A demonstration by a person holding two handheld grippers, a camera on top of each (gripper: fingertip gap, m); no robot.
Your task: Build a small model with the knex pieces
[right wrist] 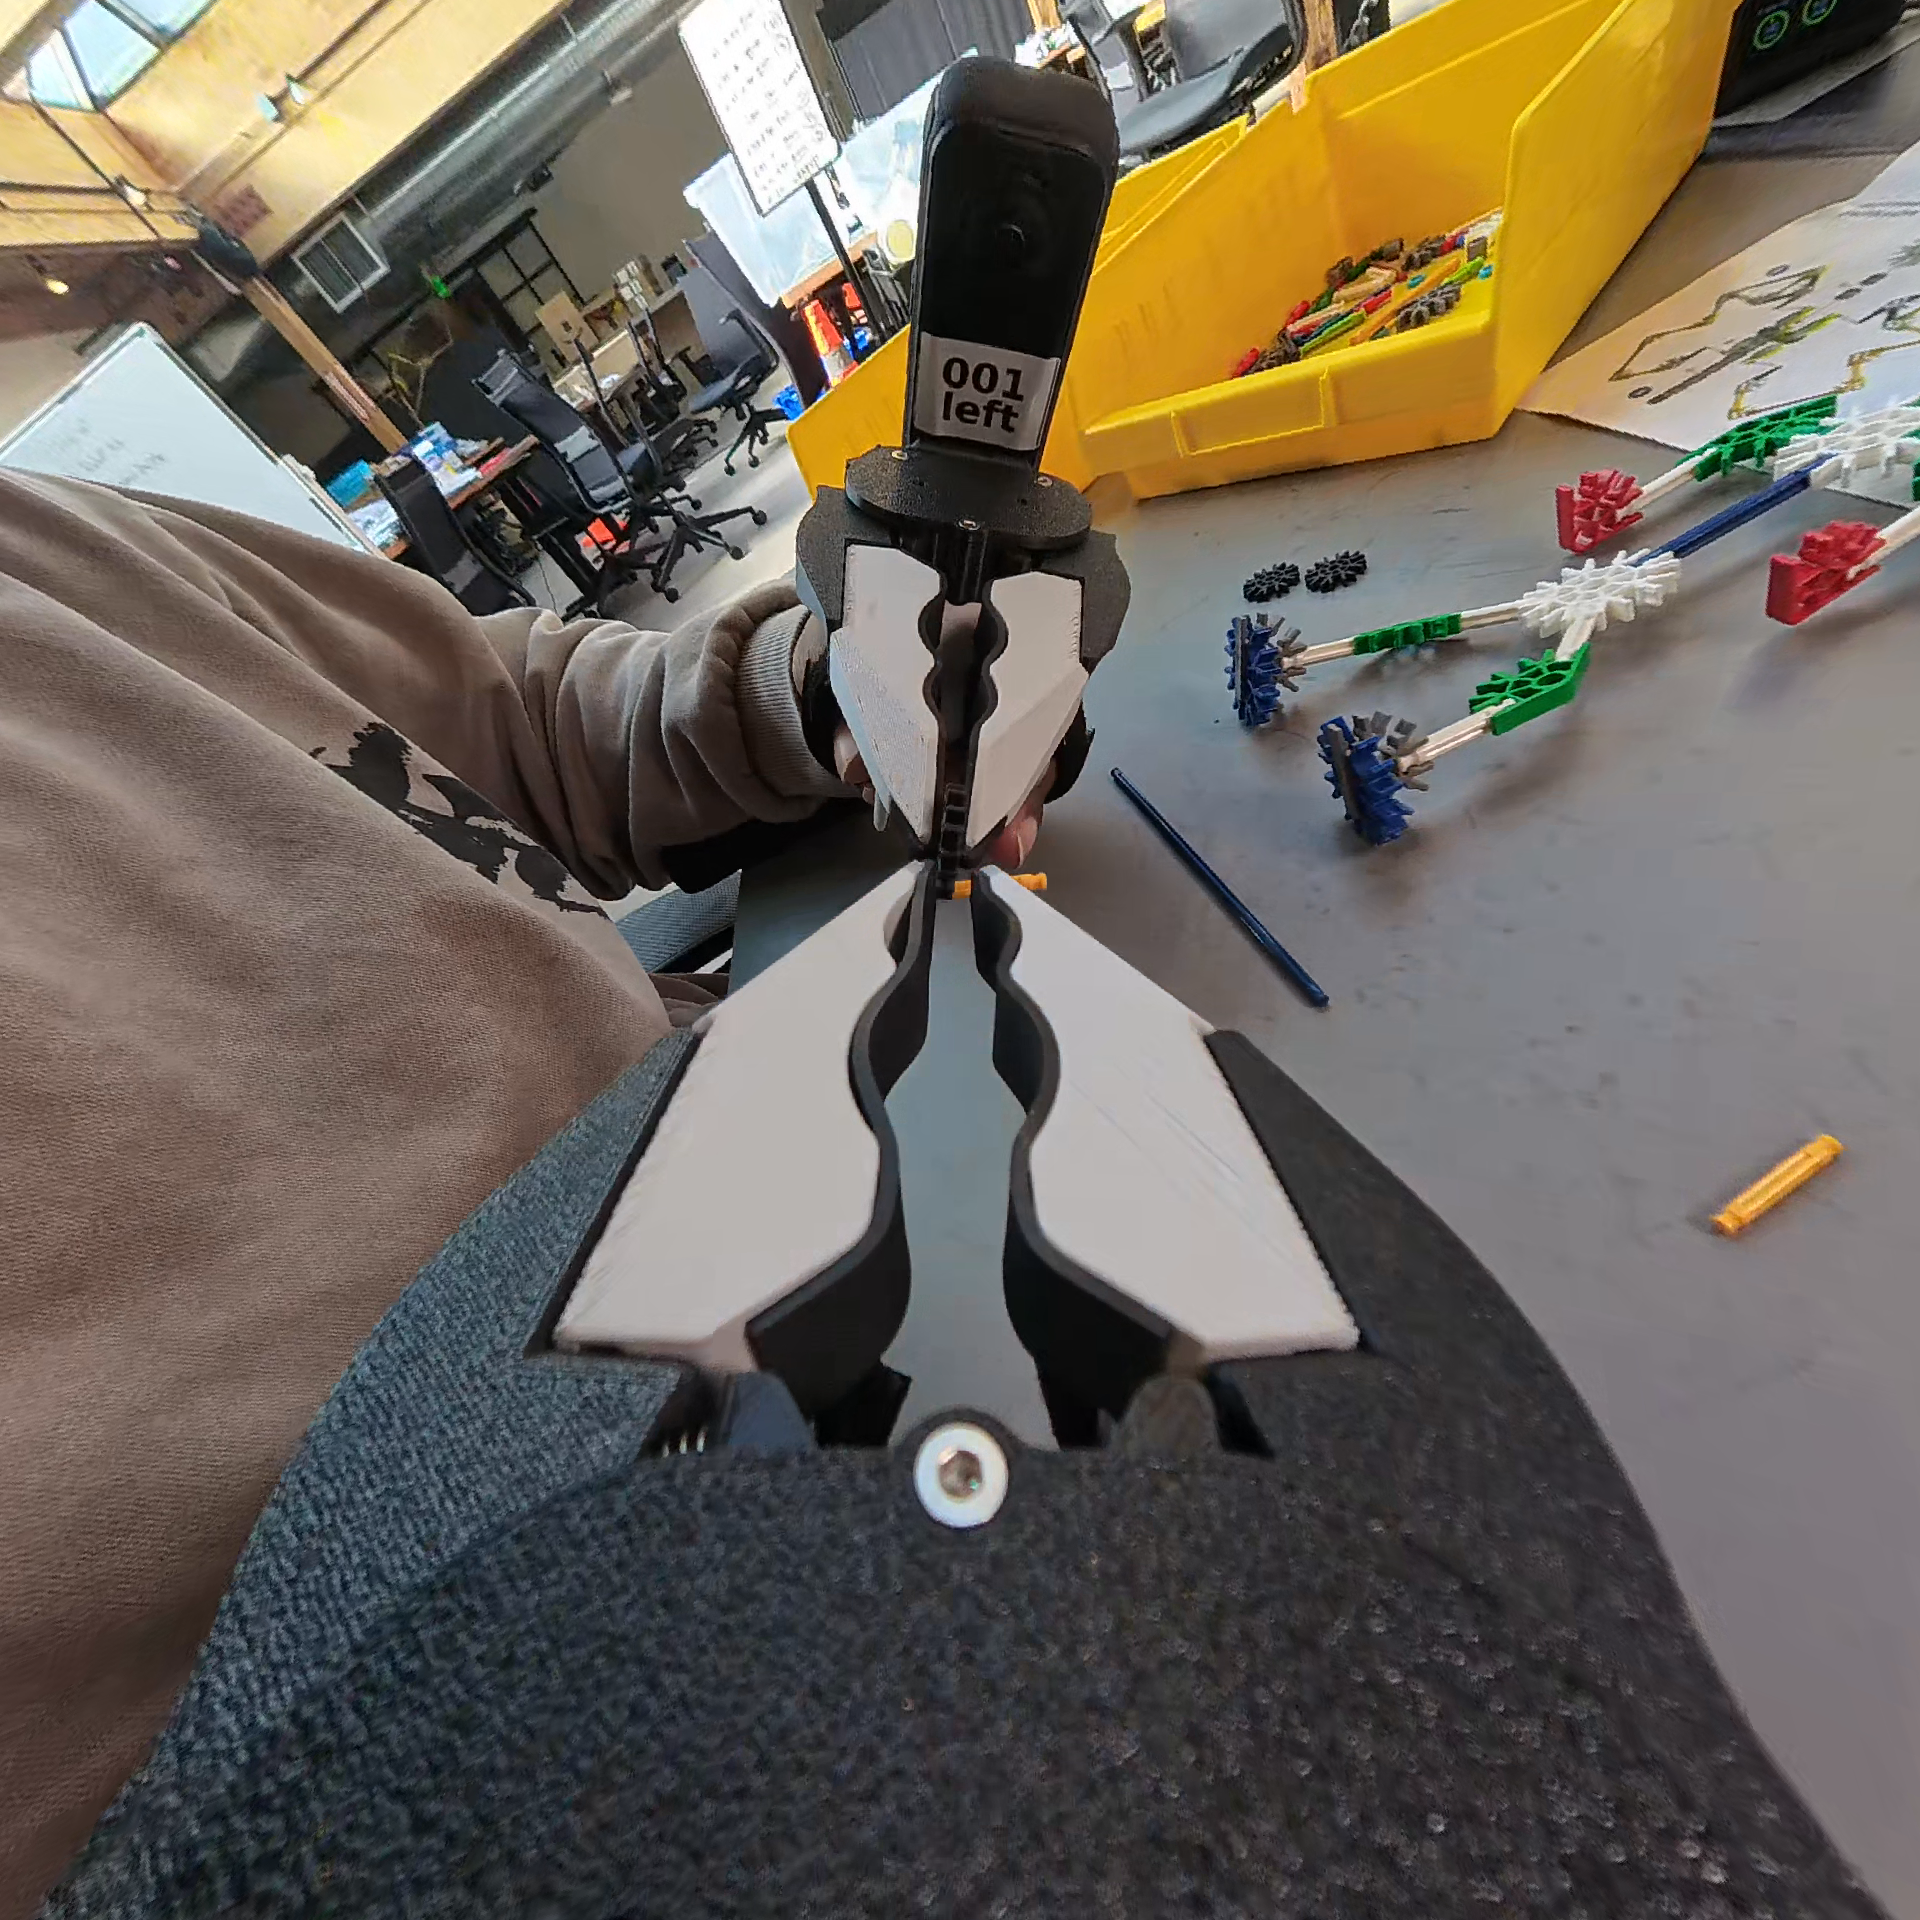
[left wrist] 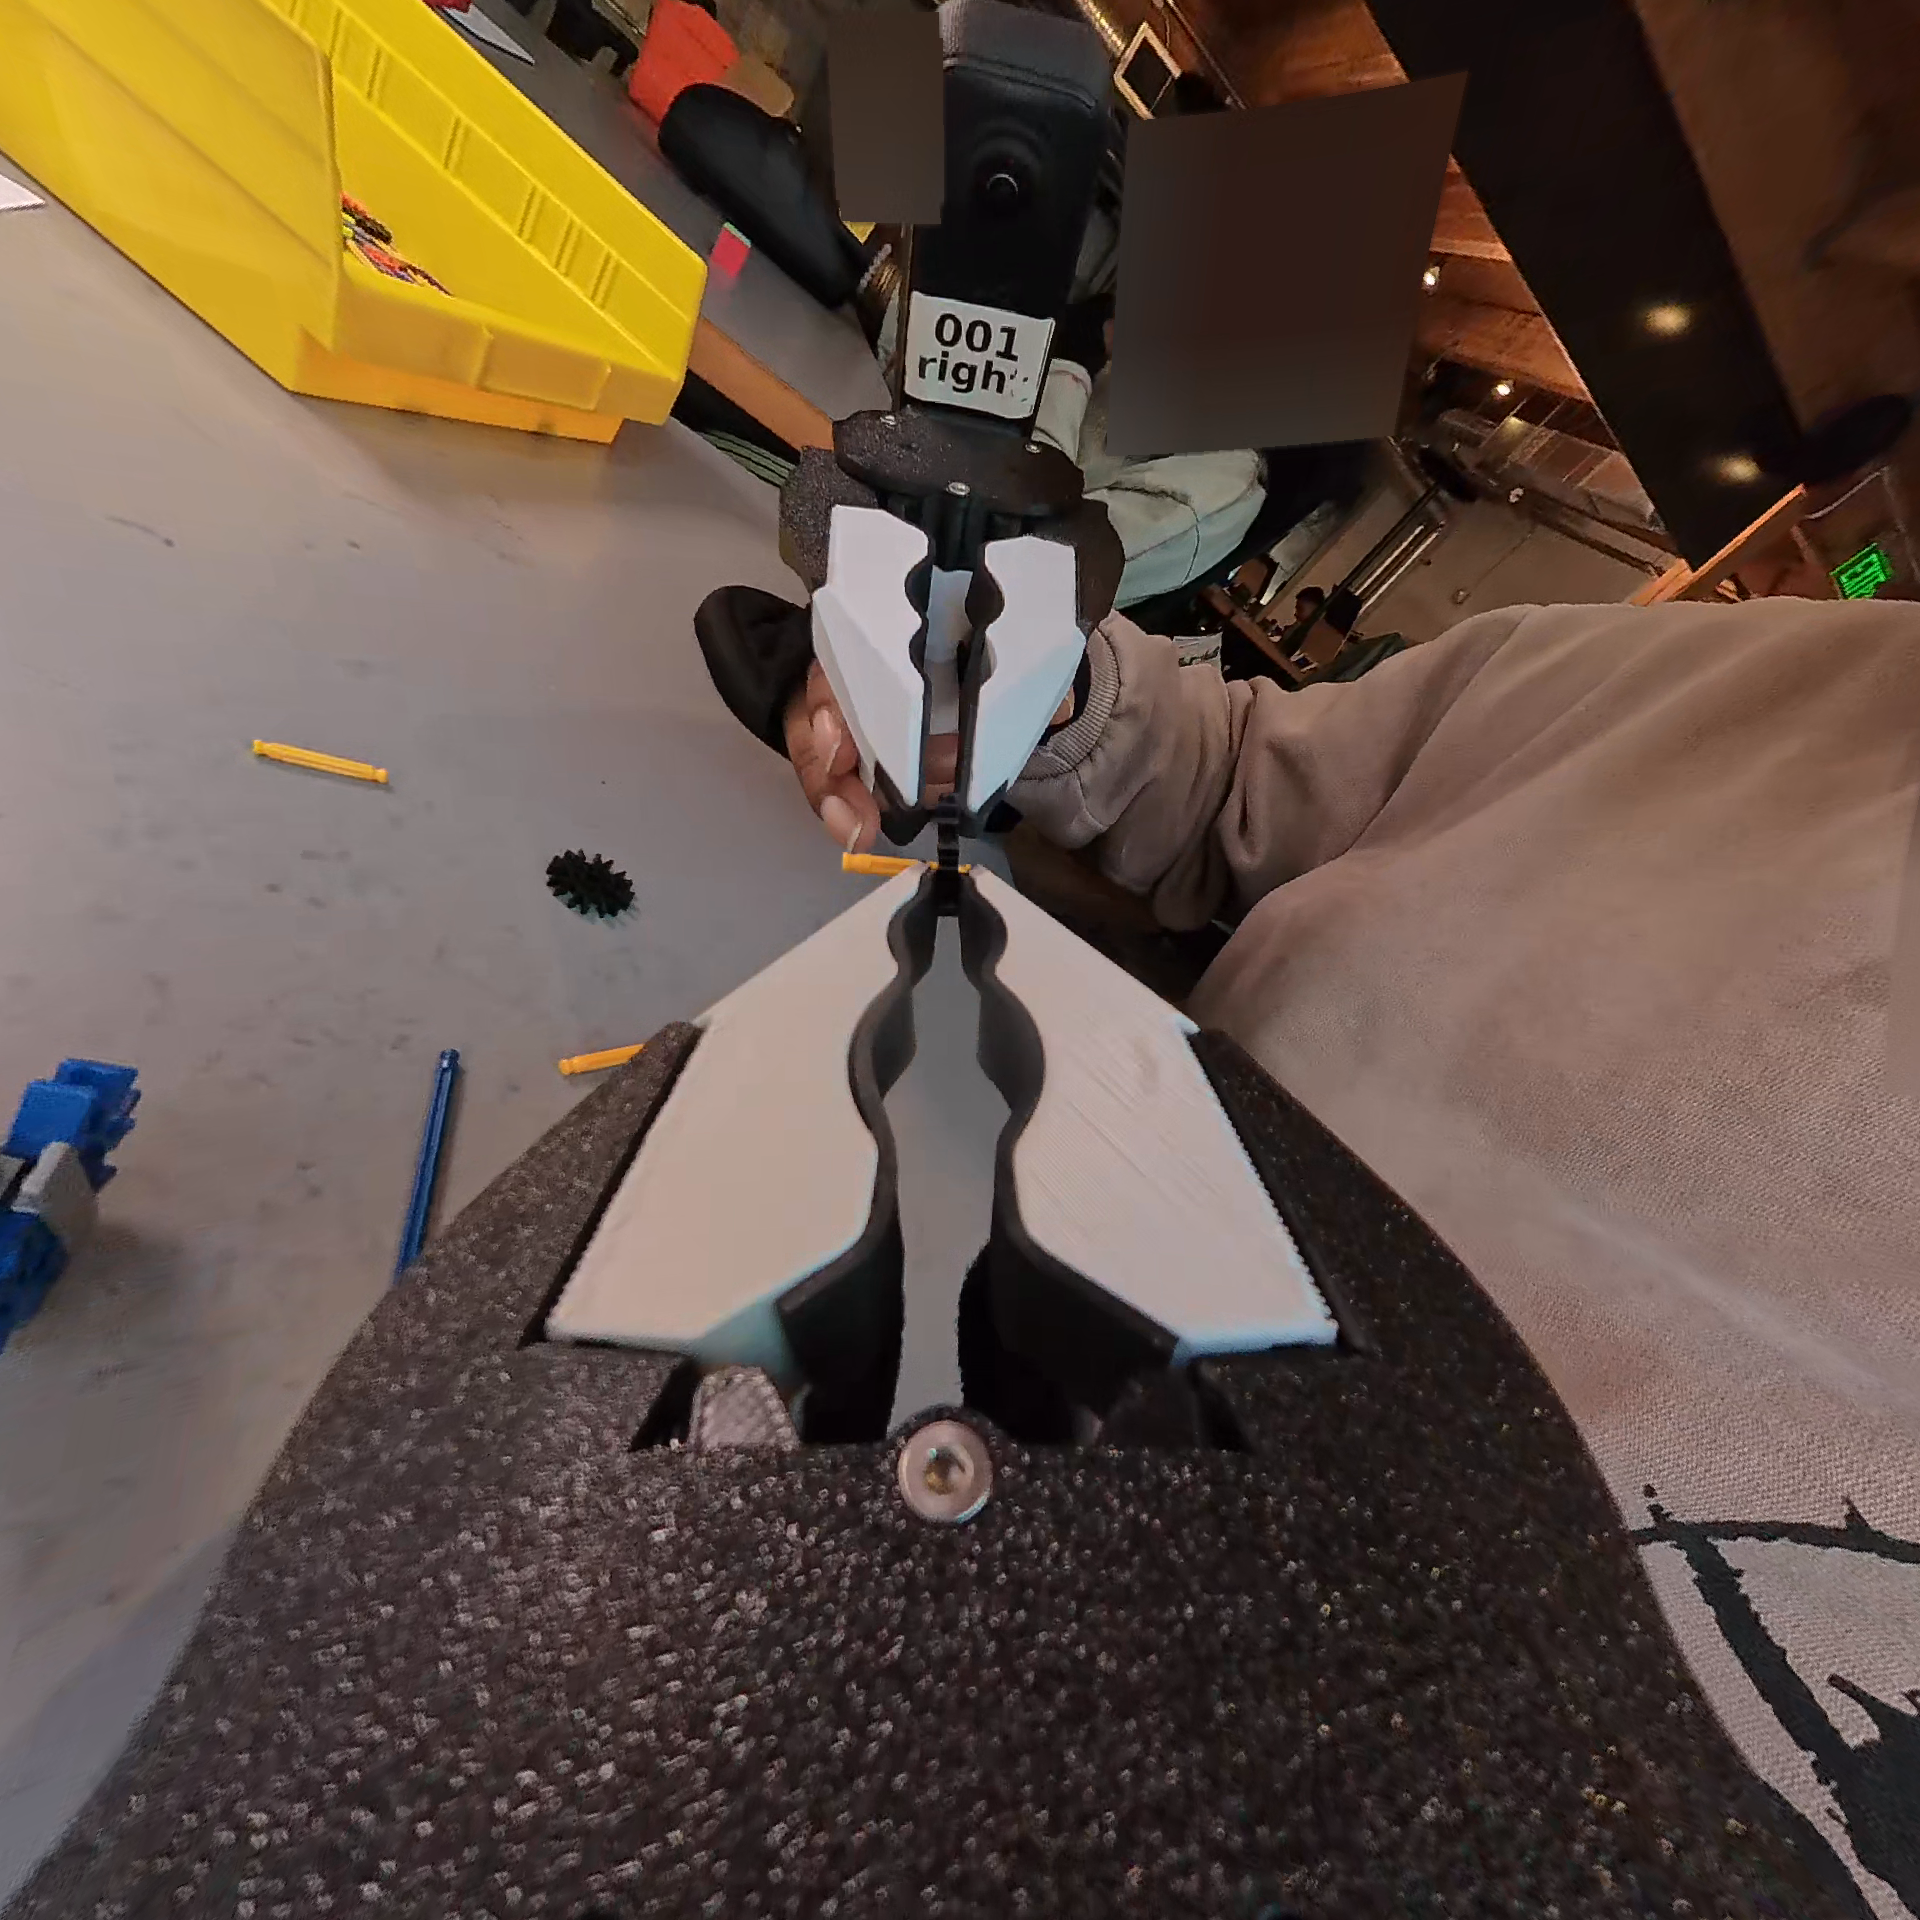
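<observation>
My two grippers meet tip to tip above a grey table (left wrist: pixel 260 582). My left gripper (left wrist: pixel 943 885) is shut on a small black toothed connector (left wrist: pixel 948 844), also seen edge-on in the right wrist view (right wrist: pixel 954 816). My right gripper (right wrist: pixel 951 881) is shut on a short yellow rod (right wrist: pixel 1029 881) lying crosswise at its tips. The rod's end meets the connector, and it sticks out to the left in the left wrist view (left wrist: pixel 873 863). The right gripper (left wrist: pixel 940 821) and the left gripper (right wrist: pixel 951 831) each show across from the other.
Yellow bins (left wrist: pixel 468 208) (right wrist: pixel 1351 312) hold several loose parts. A built rod-and-connector frame (right wrist: pixel 1558 623), two black gears (right wrist: pixel 1304 577), a blue rod (right wrist: pixel 1216 883), a yellow rod (right wrist: pixel 1777 1184) and a printed sheet (right wrist: pixel 1766 312) lie on the table. A black gear (left wrist: pixel 590 883) and a yellow rod (left wrist: pixel 320 762) lie left. My two grippers' fingertips are within a few centimetres of each other. The black gear (left wrist: pixel 590 883) is about 11 cm from my right fingertips.
</observation>
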